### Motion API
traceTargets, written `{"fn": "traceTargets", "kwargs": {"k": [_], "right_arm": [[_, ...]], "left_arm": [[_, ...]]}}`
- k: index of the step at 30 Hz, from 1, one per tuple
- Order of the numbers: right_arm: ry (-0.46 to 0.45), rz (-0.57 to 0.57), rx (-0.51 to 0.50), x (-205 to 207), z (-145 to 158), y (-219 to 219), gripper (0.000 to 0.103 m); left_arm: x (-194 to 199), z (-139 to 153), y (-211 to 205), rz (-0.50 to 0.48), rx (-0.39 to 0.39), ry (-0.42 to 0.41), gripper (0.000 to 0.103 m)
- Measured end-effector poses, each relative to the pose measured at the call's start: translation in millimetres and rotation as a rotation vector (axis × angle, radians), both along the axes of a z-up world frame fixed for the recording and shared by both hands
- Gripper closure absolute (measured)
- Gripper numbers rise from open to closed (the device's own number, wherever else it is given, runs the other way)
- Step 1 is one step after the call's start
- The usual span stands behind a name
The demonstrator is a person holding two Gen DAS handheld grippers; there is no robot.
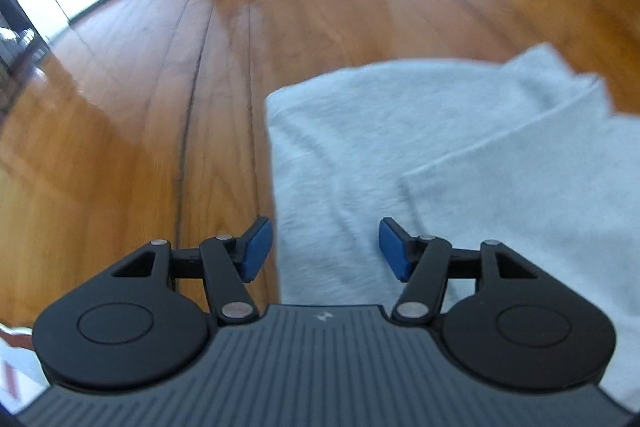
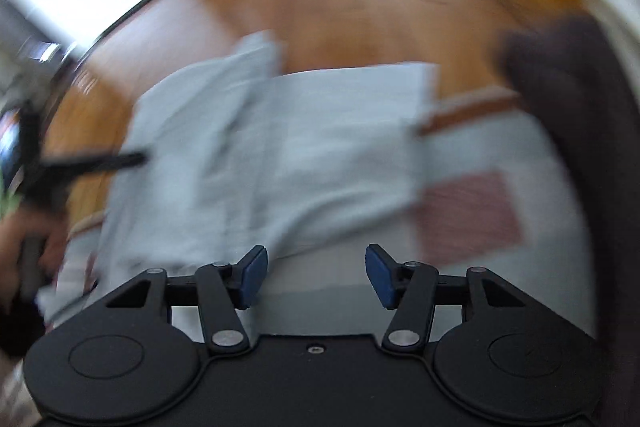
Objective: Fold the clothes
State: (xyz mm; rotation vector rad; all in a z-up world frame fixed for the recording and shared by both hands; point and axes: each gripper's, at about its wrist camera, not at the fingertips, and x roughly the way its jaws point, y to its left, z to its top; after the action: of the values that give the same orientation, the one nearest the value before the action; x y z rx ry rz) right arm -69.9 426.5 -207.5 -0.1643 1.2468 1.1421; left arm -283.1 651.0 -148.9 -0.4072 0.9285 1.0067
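Pale grey cloth (image 1: 460, 147) lies partly folded on the wooden floor (image 1: 160, 107), and with both grippers' fingers (image 1: 256, 247) (image 2: 254, 277) spread empty, we risk pinching one layer and dragging its flaps askew.

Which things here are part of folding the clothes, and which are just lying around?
Part of the job:
- pale grey garment, partly folded
- left gripper, open and empty
- right gripper, open and empty

Lying about:
- dark brown cloth, blurred
- reddish patterned patch, too blurred to identify
- wooden floor
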Motion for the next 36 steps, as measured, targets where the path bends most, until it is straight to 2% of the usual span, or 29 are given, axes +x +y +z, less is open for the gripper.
{"fn": "traceTargets", "kwargs": {"k": [2,3,4,5,6,8,9,10,11,13,16,19,22,23,25,27,28,30,32,36], "right_arm": [[0.068,-0.094,0.009,12,-11,1,0.038],[0.068,-0.139,0.031,13,-15,4,0.032],[0.059,-0.184,0.059,13,-18,8,0.02],[0.05,-0.229,0.086,13,-21,12,0.015],[0.021,-0.267,0.121,10,-23,15,0.008],[-0.076,-0.309,0.141,-4,-24,23,0.008],[-0.129,-0.309,0.138,-9,-23,28,0.027],[-0.182,-0.31,0.135,-13,-23,33,0.07],[-0.185,-0.319,0.138,-11,-20,33,0.086],[-0.165,-0.342,0.149,-2,-14,31,0.091],[-0.174,-0.34,0.193,4,2,19,0.093],[-0.239,-0.273,0.205,-1,9,22,0.094],[-0.263,-0.201,0.264,-13,27,31,0.095],[-0.305,-0.133,0.293,-25,37,40,0.095],[-0.408,0.023,0.349,-52,56,57,0.095],[-0.579,0.221,0.341,-93,66,76,0.095],[-0.621,0.281,0.318,-108,65,83,0.095],[-0.614,0.388,0.25,-125,52,96,0.095],[-0.615,0.488,0.176,-137,33,105,0.095],[-0.629,0.627,0.143,-149,13,104,0.093]], "left_arm": [[3,12,-6,-0.054,-0.047,-0.128,0.044],[6,16,-10,-0.085,-0.075,-0.184,0.044],[10,18,-14,-0.122,-0.109,-0.228,0.044],[13,19,-19,-0.159,-0.14,-0.266,0.044],[17,18,-23,-0.194,-0.168,-0.295,0.043],[24,12,-32,-0.235,-0.218,-0.313,0.043],[28,9,-36,-0.249,-0.242,-0.313,0.044],[31,5,-40,-0.263,-0.266,-0.314,0.044],[31,1,-45,-0.27,-0.289,-0.318,0.043],[22,-5,-52,-0.263,-0.33,-0.338,0.043],[11,-8,-60,-0.25,-0.362,-0.344,0.042],[11,-8,-70,-0.261,-0.346,-0.299,0.042],[11,-9,-80,-0.272,-0.33,-0.254,0.042],[7,-8,-79,-0.257,-0.337,-0.265,0.042],[-10,-8,-67,-0.181,-0.384,-0.35,0.042],[-28,-8,-55,-0.114,-0.397,-0.412,0.042],[-38,-8,-48,-0.082,-0.398,-0.438,0.042],[-55,-8,-36,-0.026,-0.394,-0.479,0.042],[-63,-7,-32,-0.009,-0.375,-0.501,0.042],[-58,-4,-31,-0.061,-0.337,-0.566,0.041]]}}
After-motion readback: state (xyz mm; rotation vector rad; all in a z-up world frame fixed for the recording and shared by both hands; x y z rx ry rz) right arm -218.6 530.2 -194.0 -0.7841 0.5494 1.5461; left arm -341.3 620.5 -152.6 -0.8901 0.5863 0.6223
